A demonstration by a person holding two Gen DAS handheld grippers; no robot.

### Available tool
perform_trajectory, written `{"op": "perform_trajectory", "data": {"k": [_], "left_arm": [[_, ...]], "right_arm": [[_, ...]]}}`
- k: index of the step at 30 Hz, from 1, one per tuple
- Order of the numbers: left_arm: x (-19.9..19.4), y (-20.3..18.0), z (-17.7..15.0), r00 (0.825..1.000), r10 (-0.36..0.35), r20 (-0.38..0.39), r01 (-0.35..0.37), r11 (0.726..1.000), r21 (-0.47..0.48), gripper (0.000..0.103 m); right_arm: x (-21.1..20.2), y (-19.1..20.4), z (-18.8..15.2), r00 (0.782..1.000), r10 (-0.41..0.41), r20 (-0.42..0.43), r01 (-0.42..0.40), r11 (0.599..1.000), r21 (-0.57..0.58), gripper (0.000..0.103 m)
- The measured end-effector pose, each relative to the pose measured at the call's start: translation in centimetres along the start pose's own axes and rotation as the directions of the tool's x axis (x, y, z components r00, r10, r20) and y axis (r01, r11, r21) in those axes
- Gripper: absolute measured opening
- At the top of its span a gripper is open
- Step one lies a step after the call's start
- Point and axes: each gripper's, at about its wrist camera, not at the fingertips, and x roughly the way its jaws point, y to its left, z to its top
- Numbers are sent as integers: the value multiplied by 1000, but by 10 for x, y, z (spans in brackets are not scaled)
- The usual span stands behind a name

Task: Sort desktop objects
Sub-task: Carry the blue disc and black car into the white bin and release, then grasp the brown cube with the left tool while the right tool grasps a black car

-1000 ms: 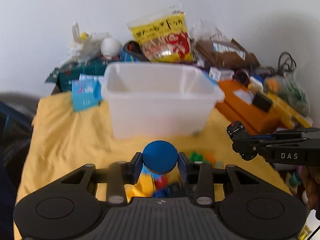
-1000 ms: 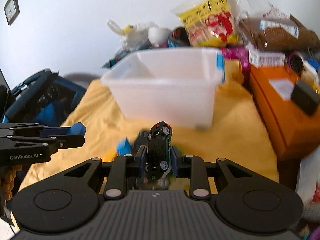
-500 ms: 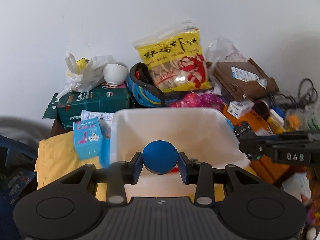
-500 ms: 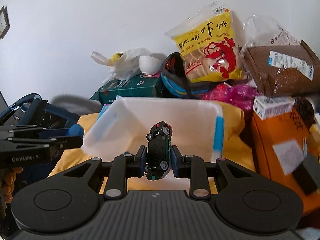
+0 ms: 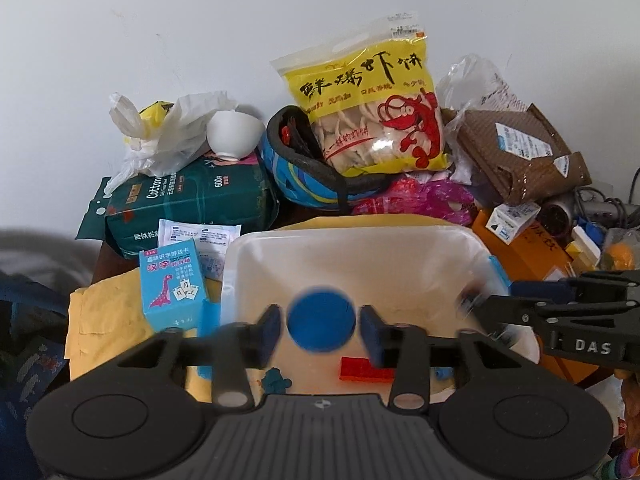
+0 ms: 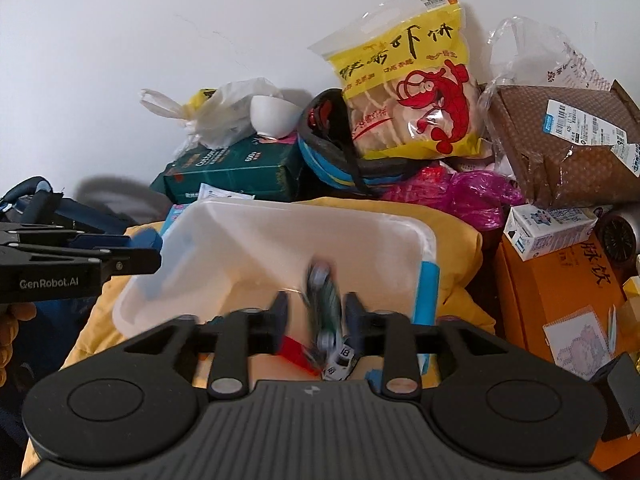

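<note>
At lower centre of its view, the left gripper (image 5: 321, 329) stands parted, gaps either side of the blurred blue disc (image 5: 321, 318) over the white plastic bin (image 5: 400, 236). The right gripper (image 6: 316, 319), lower centre, is likewise spread, the blurred green toy car (image 6: 325, 306) loose between its pads above the bin

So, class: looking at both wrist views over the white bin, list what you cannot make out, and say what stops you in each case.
- Toy car, right wrist view: motion blur smears its details.
- Blue disc, left wrist view: blurred edge; no contact with the open left hand-held gripper shows.
- Bin floor, both views: the near part hides behind the gripper bodies.
- Red brick, left wrist view: partly hidden by a finger.
- Green pack, left wrist view: small print unreadable.
</note>
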Motion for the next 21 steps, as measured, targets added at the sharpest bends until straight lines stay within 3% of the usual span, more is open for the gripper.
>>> {"op": "perform_trajectory", "data": {"k": [4,8,12,16,21], "left_arm": [[-5,3,-9,1000,10,15,-10,1000,20,55],[-23,4,-45,999,-13,37,11,998,56,55],[-44,-1,-110,998,-51,26,49,995,86,56],[-51,-12,-180,996,-76,-37,79,993,87,56],[-47,-28,-232,988,-98,-122,106,993,61,56]], "right_arm": [[-5,-2,-5,1000,-1,17,1,1000,-5,46],[-22,4,-28,999,36,30,-35,999,-34,46],[-43,18,-81,996,91,3,-91,994,-62,46],[-47,35,-151,986,134,-100,-142,987,-77,46],[-36,57,-208,968,140,-207,-153,987,-48,46]]}}
